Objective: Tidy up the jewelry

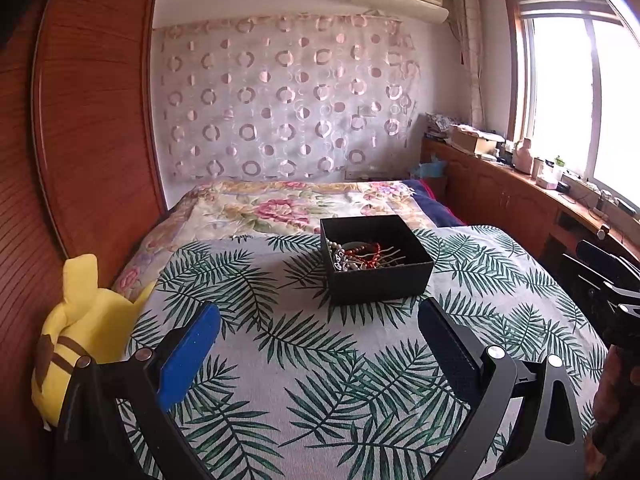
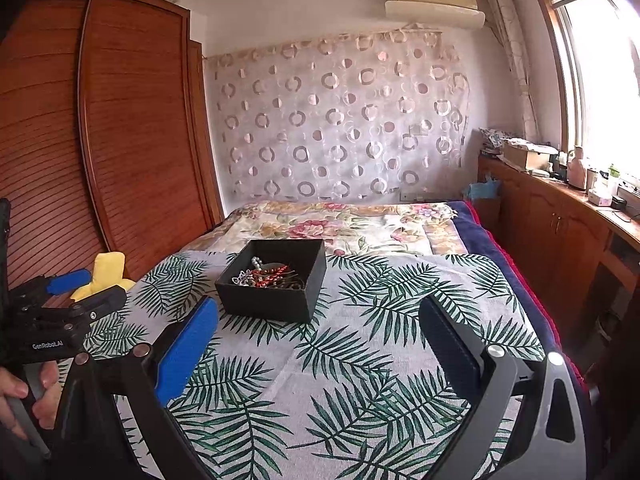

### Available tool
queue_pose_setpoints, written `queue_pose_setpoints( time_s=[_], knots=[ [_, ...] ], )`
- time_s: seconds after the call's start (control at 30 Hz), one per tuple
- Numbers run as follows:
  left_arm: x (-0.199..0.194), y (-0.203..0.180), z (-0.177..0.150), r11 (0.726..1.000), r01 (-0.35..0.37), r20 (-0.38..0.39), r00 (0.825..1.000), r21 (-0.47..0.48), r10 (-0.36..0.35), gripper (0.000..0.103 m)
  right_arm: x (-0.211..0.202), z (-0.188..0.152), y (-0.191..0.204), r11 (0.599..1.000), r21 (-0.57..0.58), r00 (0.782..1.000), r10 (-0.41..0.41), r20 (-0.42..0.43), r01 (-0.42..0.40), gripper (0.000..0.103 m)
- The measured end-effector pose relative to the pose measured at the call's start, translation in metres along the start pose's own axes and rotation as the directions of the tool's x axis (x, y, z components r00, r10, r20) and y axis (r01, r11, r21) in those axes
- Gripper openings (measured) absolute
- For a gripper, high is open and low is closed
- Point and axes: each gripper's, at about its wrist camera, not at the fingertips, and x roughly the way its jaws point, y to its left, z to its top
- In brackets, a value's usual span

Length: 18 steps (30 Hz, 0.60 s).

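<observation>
A black open box [image 1: 376, 276] sits on a leaf-print cloth [image 1: 320, 360] spread over the bed. Inside lies a tangle of jewelry [image 1: 360, 256]: red beads, pearls and silver pieces. In the right wrist view the box [image 2: 272, 296] and jewelry [image 2: 266, 274] are ahead and left. My left gripper [image 1: 320, 312] is open and empty, just short of the box. My right gripper [image 2: 318, 312] is open and empty, near the box's front right corner. The left gripper also shows in the right wrist view [image 2: 86, 288] at the left edge.
A yellow plush toy [image 1: 84, 336] lies at the bed's left edge beside a wooden wardrobe [image 1: 88, 120]. A floral quilt [image 1: 280, 208] covers the far bed. A wooden cabinet [image 2: 560, 216] with clutter runs under the window at right.
</observation>
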Motion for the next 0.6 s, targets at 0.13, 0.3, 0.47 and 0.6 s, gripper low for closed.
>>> queue_pose_setpoints(
  time_s=[0.13, 0.3, 0.47, 0.6],
  knots=[
    [0.0003, -0.0003, -0.0001, 1.000, -0.001, 0.000, 1.000, 0.000, 0.001, 0.096, 0.0013, -0.0009, 0.0007, 1.000, -0.001, 1.000, 0.000, 0.000, 0.000, 0.101],
    [-0.0018, -0.0005, 0.0002, 1.000, 0.001, 0.001, 1.000, 0.002, -0.001, 0.096, 0.0018, -0.0024, 0.0004, 1.000, 0.001, 1.000, -0.002, 0.001, 0.002, 0.101],
    [-0.0025, -0.0016, 0.0007, 1.000, 0.001, 0.002, 1.000, 0.003, -0.001, 0.096, 0.0024, -0.0028, 0.0002, 1.000, 0.000, 1.000, 0.000, 0.000, 0.000, 0.101],
    [-0.0031, -0.0013, 0.0005, 1.000, 0.002, 0.004, 1.000, 0.001, -0.002, 0.096, 0.0019, -0.0024, 0.0003, 1.000, 0.000, 1.000, -0.001, 0.001, 0.001, 0.101]
  ],
)
